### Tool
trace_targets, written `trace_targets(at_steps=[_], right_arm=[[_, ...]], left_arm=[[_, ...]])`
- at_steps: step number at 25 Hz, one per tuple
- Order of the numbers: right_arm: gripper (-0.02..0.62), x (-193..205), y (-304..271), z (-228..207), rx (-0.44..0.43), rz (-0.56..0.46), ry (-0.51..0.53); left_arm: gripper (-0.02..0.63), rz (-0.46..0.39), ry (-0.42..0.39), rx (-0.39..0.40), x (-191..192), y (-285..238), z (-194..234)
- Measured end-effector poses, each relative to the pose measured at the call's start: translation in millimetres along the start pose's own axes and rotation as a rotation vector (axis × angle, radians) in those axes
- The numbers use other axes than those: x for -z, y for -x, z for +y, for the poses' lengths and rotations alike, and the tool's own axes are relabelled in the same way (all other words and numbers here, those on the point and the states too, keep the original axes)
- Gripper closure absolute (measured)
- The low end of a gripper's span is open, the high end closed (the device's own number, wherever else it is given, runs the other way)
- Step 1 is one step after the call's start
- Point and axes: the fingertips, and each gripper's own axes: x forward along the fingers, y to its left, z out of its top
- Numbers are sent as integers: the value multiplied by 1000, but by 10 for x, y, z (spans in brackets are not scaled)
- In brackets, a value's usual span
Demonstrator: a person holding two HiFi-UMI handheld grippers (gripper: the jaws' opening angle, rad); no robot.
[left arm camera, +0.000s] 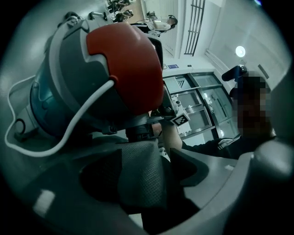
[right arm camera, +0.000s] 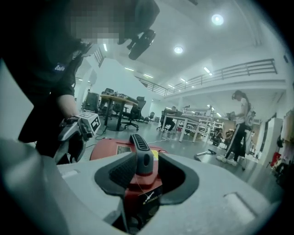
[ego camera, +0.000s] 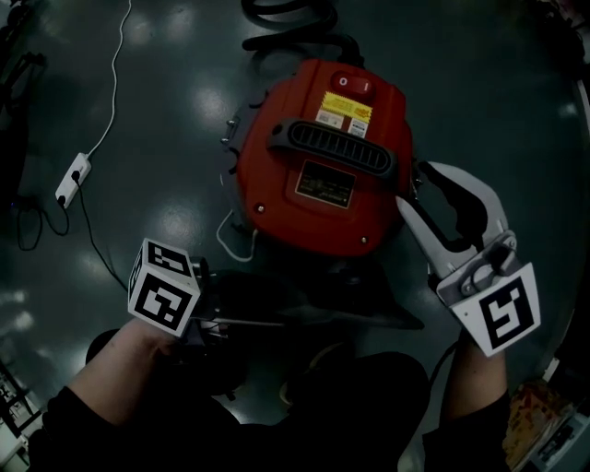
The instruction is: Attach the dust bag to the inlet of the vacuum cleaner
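Note:
The red vacuum cleaner [ego camera: 323, 157] stands on the dark floor with its black handle [ego camera: 339, 147] on top. The black dust bag [ego camera: 304, 300] lies against its near side. My left gripper [ego camera: 214, 312] is at the bag's left end; its tips are lost in the dark there. In the left gripper view the bag's mesh fabric [left arm camera: 140, 176] sits between the wide jaws, against the left pad, with a narrow dark gap before the right pad. My right gripper [ego camera: 415, 184] stands open beside the vacuum's right flank, holding nothing; the handle [right arm camera: 140, 151] shows beyond its jaws.
A white cord [ego camera: 235, 241] loops off the vacuum's left side. A power strip [ego camera: 72, 178] with its cable lies to the far left. A black hose [ego camera: 295, 14] curls behind the vacuum. A person [right arm camera: 239, 128] stands far off among tables and chairs.

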Motion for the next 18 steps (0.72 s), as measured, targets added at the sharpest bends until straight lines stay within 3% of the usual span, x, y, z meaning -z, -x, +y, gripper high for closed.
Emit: trace_targets(at_steps=[9,14,18], right_arm=[[454,-337,505,61,148,-12,-237],[457,-755,826,221,187,2,-356],[462,-1111,1146,335,235,28,-446]], left_arm=[[307,-73,-41,-131,-107,265,-328],[330,-123,-34,-141,-122,392,-921],[328,-88,-75,-165,-93,437,-1565]])
